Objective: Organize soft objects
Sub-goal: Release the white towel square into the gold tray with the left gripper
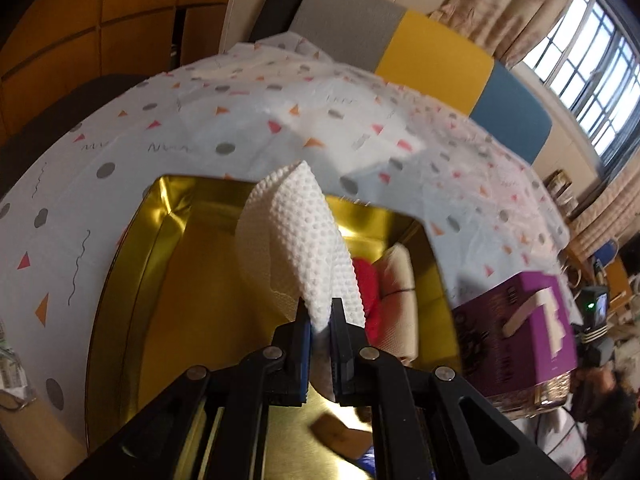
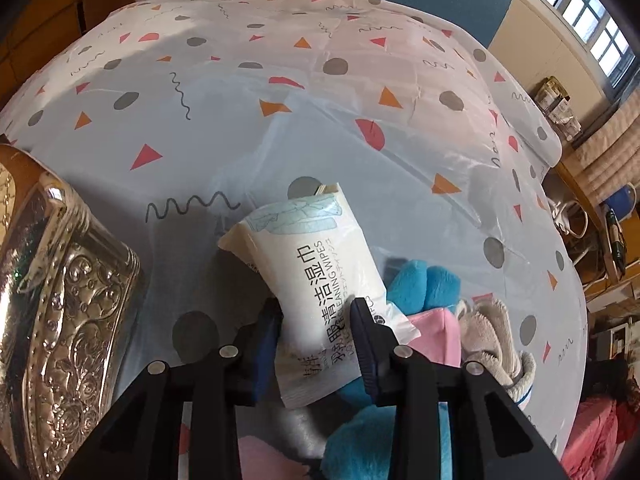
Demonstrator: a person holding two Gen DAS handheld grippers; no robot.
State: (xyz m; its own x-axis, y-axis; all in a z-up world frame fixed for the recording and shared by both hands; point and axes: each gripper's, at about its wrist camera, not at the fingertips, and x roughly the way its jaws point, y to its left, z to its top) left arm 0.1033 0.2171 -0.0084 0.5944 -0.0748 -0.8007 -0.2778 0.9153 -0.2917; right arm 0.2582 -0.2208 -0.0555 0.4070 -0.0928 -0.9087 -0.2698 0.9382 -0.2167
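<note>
In the left wrist view my left gripper [image 1: 320, 312] is shut on a white dotted cloth [image 1: 304, 240] and holds it over the open gold tin [image 1: 160, 240]. A red soft item [image 1: 366, 280] and a cream cloth [image 1: 398, 300] lie inside the tin at its right. In the right wrist view my right gripper [image 2: 316, 308] is shut on a white pack of cleaning wipes [image 2: 316, 276], held above the table. Beneath it lie a blue plush toy [image 2: 424, 284], a pink cloth [image 2: 436, 336] and a beige towel [image 2: 492, 336].
The table wears a white cloth with coloured shapes [image 2: 280, 100]. The embossed tin's side [image 2: 68, 320] stands at the left in the right wrist view. A purple box [image 1: 516, 332] sits right of the tin. Grey, yellow and blue chair backs [image 1: 436, 56] stand behind.
</note>
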